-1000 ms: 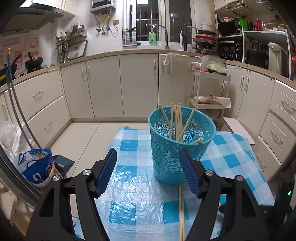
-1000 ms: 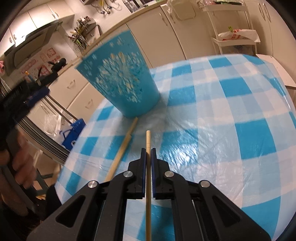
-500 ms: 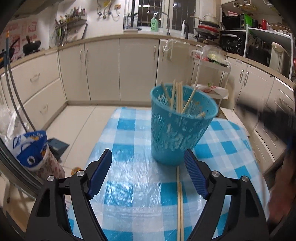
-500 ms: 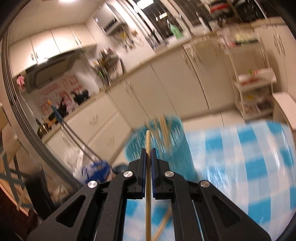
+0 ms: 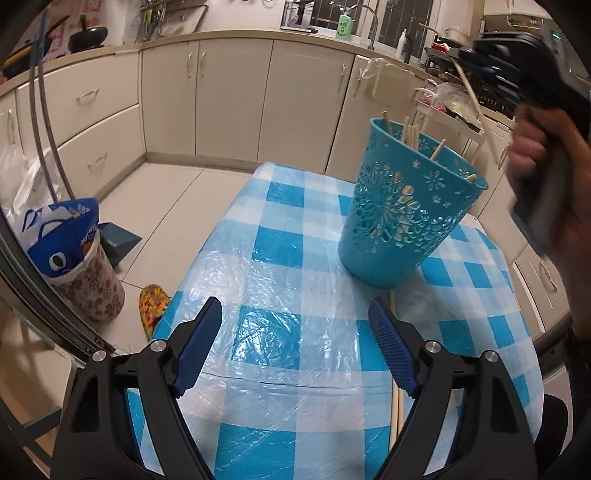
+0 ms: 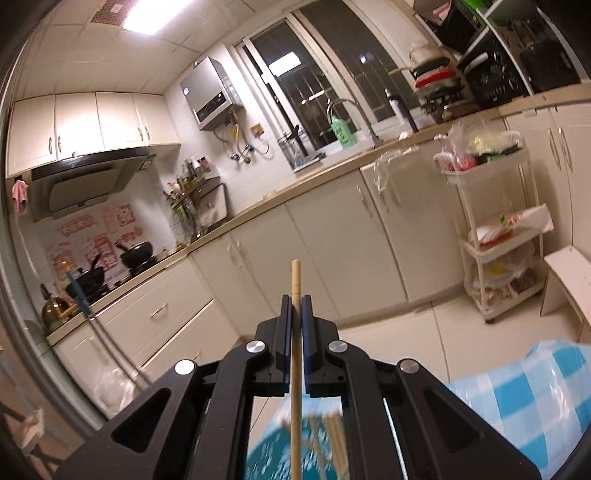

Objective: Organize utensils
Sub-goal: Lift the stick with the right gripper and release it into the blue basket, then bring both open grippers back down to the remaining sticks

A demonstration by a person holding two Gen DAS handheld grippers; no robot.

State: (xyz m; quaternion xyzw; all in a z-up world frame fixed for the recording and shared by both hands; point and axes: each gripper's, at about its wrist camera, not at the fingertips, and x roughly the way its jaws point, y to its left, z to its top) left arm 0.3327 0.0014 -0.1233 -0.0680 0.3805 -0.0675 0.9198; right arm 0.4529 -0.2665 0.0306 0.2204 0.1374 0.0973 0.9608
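- R gripper (image 6: 296, 306) clamped on chopstick (image 6: 295, 369), up over teal basket (image 5: 402, 218)
- L gripper (image 5: 295, 343) jaws wide, holding nothing, above checked tablecloth (image 5: 295, 229)
- 2 chopsticks on table (image 5: 396, 410) by basket

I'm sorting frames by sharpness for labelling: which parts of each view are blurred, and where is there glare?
Left wrist view: the right gripper and the hand holding it are motion-blurred; glare streaks the plastic table cover. Right wrist view: the basket at the bottom is smeared, the clamped chopstick sharp, and the ceiling light blown out.

"AXE" on green bottle (image 5: 344, 26)
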